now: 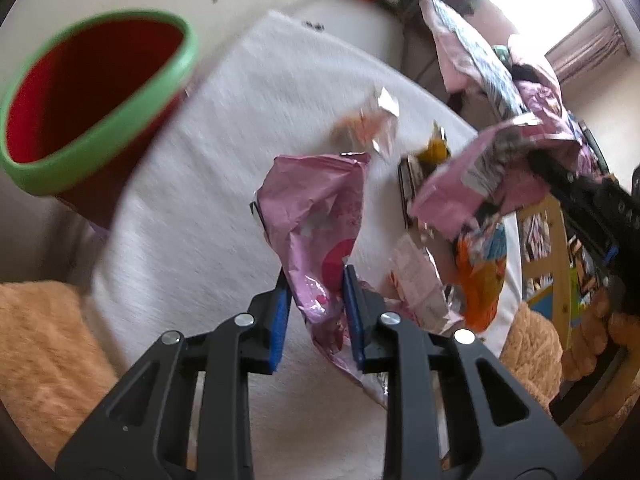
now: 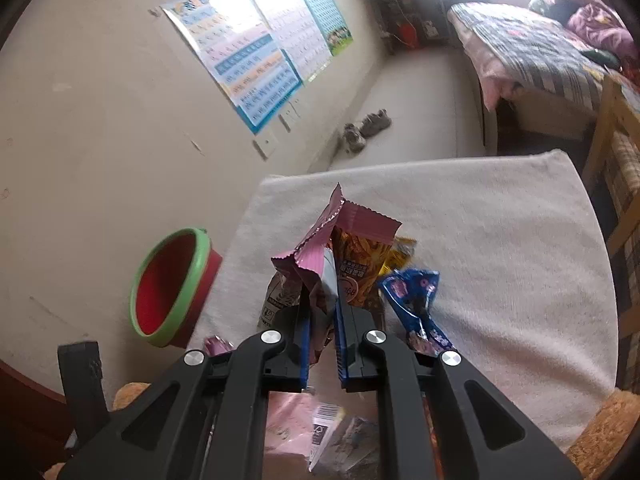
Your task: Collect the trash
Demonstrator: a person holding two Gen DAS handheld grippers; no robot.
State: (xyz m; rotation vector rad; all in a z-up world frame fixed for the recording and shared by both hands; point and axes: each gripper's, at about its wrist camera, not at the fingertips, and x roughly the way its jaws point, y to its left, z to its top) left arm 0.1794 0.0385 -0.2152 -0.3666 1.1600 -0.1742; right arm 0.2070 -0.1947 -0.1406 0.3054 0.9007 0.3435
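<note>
Both grippers clamped on snack wrappers, with the bin off to the left of each.

In my left-wrist view, the red bin with the green rim point(image 1: 96, 104) sat at the upper left, mouth tilted toward me, and the left gripper point(image 1: 314, 300) at lower centre was closed on a pink wrapper point(image 1: 320, 216) whose long axis ran up and away from the fingers, over the white towel point(image 1: 240, 120). In my right-wrist view the same bin point(image 2: 172, 288) lay at the left edge, lower than the right gripper point(image 2: 322, 320), which pinched a pink-topped wrapper point(image 2: 316, 256) standing upright. A blue wrapper point(image 2: 416, 300) lay loose just right of it. I judged the left hand nearer the bin.
</note>
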